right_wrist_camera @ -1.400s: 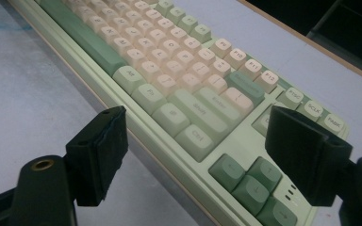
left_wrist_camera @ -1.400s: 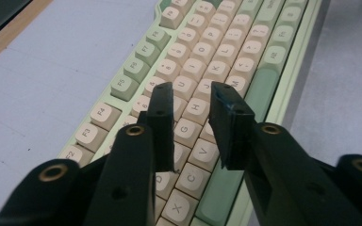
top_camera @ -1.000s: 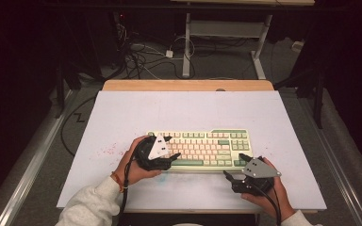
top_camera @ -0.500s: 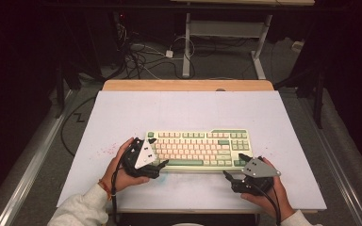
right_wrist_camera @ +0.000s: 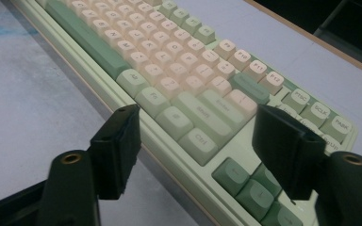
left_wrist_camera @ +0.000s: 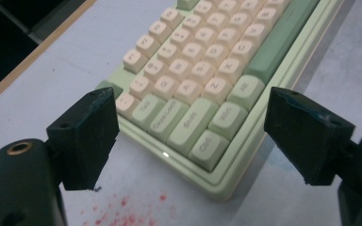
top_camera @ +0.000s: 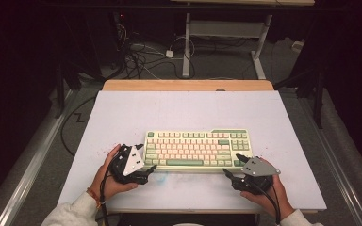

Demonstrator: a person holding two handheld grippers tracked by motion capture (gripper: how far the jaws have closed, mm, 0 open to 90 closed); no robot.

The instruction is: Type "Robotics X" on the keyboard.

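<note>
In the high view, a pale green keyboard (top_camera: 198, 149) with cream and green keycaps is seen lying flat near the front edge of a white table sheet (top_camera: 188, 110), with a strip of bare wood showing along the sheet's far edge. The left gripper (top_camera: 143, 170) is held just off the keyboard's near left corner, the right gripper (top_camera: 230, 172) at its near right corner under a grey three-cornered plate. Beyond the table, a dark room is made out, with tangled cables (top_camera: 141, 56) on a grey floor and the legs of a metal frame (top_camera: 226, 42).

In the left gripper view, the wedge-shaped matt black jaws are seen released and wide apart; they have just been opening, and nothing is gripped. The keyboard's rounded near left corner (left_wrist_camera: 217, 188) lies between and beyond them, untouched. Lettering on the smooth plastic keycaps can be read here, and red specks (left_wrist_camera: 122, 212) are shown on the sheet, fainter from above.

In the right gripper view, the jaws have just been closing, yet they stand apart, astride the keyboard's near right edge (right_wrist_camera: 169, 146); no contact of the pads can be made out. A darker green arrow cluster (right_wrist_camera: 254, 188) is shown close up.
</note>
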